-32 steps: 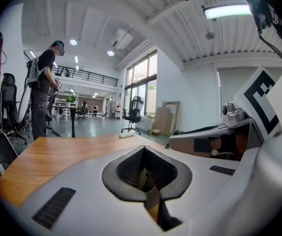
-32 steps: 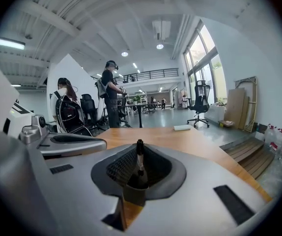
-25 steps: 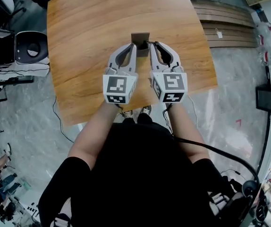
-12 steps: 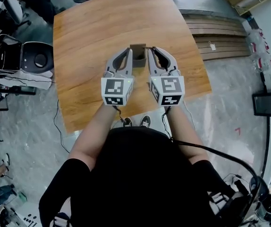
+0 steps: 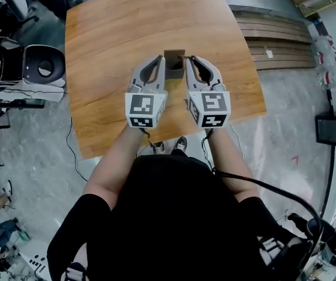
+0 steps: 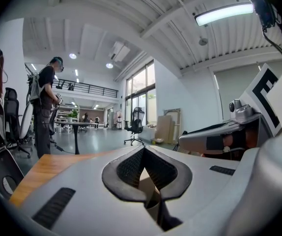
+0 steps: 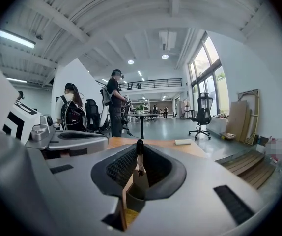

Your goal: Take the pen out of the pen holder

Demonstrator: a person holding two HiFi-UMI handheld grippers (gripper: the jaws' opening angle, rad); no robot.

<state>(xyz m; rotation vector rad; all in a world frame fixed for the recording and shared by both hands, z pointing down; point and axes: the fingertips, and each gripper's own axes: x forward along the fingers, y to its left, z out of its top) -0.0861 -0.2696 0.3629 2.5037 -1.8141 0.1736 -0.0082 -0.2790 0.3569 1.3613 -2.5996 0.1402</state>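
1. Pen [image 7: 139, 156] is standing upright in the pen holder [image 5: 174, 60] on the table [image 5: 109, 51], its upper end being pinched by the closed right gripper [image 5: 189, 58].
2. Just beside the pen holder, the left gripper [image 5: 161, 58] is sitting closed, apparently clasping nothing.
3. Lifting now is risking the unheld pen holder tipping, or the pen slipping from the fingertip-only pinch.

Wooden table [image 5: 115, 51], grey concrete floor [image 5: 33, 157]
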